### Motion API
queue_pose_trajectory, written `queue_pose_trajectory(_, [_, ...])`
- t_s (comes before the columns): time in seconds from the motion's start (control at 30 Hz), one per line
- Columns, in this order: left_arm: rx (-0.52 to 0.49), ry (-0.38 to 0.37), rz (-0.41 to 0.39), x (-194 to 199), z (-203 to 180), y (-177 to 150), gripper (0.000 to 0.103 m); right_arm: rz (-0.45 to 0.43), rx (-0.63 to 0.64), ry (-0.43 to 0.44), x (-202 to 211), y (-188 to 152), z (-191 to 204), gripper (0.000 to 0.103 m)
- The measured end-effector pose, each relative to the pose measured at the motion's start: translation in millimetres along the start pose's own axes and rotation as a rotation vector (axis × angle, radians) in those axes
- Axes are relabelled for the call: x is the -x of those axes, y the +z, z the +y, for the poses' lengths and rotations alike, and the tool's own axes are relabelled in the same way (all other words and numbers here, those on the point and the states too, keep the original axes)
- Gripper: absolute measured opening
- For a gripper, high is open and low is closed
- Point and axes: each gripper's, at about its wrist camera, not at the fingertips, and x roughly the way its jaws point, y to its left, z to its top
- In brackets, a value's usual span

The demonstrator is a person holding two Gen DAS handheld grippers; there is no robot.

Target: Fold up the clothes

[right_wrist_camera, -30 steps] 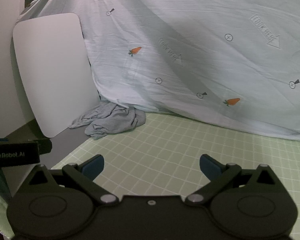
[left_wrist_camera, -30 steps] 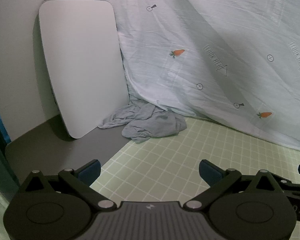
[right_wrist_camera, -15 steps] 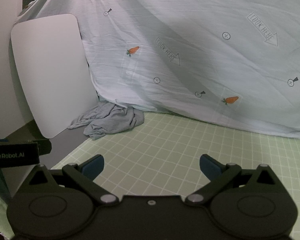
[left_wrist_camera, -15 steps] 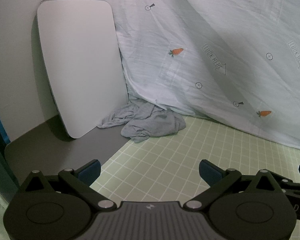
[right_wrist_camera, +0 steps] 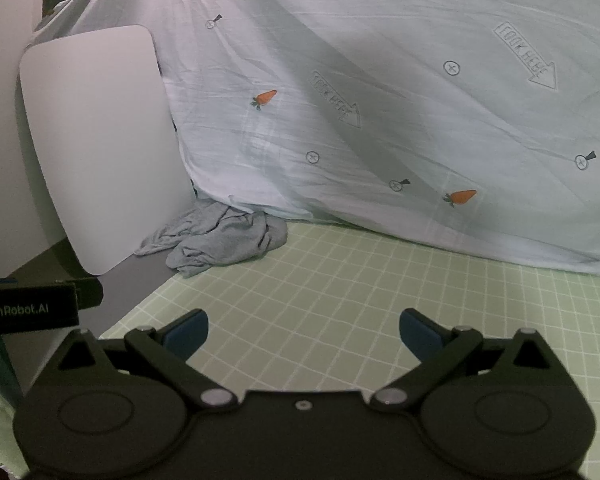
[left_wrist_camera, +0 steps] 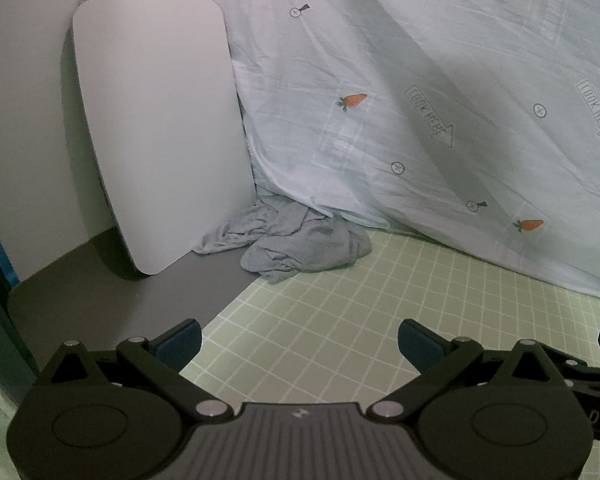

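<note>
Grey garment (left_wrist_camera: 300, 240) lay crumpled at the far edge of the checked mat (left_wrist_camera: 380, 320), beside a leaning white board (left_wrist_camera: 156, 128), under a draped sheet (left_wrist_camera: 420, 100), left gripper (left_wrist_camera: 300, 344) and right gripper (right_wrist_camera: 304, 336) both spread wide, empty, well short of it.

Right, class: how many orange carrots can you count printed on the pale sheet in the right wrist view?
2. One carrot sits left of centre on the sheet; the other carrot is lower right, near its bottom edge. Folds or the frame edge may hide more.
</note>
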Motion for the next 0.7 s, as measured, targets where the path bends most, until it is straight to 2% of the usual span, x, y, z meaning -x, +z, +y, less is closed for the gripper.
queue_pose_trajectory(0.7, [0.002,0.000,0.008,-3.6,-6.2,2.8,0.103,0.003,-0.007,0.003,-0.1,-0.6,-1.9,0.103])
